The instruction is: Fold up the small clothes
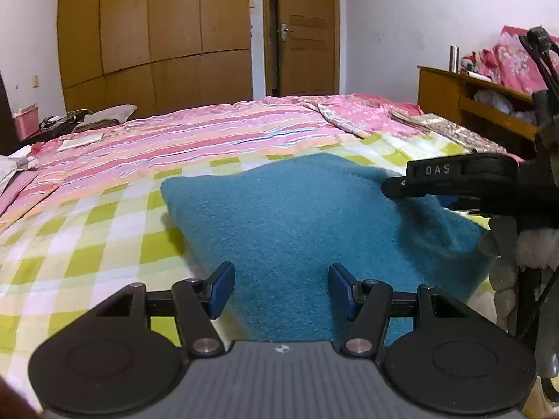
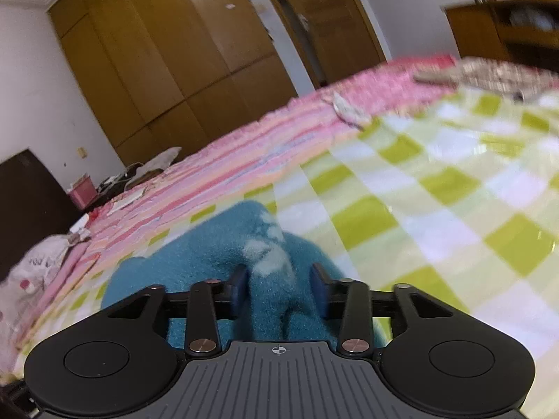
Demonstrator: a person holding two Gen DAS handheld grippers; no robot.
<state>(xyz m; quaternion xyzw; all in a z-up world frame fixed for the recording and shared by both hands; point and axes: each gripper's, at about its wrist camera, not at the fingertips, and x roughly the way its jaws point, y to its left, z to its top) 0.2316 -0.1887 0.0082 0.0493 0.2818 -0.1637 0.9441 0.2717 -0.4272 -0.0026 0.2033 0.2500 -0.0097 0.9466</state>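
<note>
A teal fleece garment (image 1: 307, 216) lies folded flat on the green-and-white checked sheet (image 1: 87, 244). My left gripper (image 1: 282, 289) hovers over its near edge, open, the blue pads (image 1: 222, 289) wide apart with flat cloth showing between them. My right gripper (image 1: 394, 186) comes in from the right at the garment's far right corner. In the right wrist view the garment (image 2: 195, 255) shows a white patch (image 2: 269, 255), and a raised ridge of it stands between the spread pads of the right gripper (image 2: 279, 289), which looks open. That view is blurred.
A pink striped quilt (image 1: 195, 139) covers the bed beyond the sheet. A wooden headboard shelf (image 1: 471, 104) stands at the right, a wardrobe (image 1: 157, 35) and door (image 1: 304, 35) behind. A gloved hand (image 1: 503, 272) holds the right gripper. A pink bin (image 1: 26, 124) sits far left.
</note>
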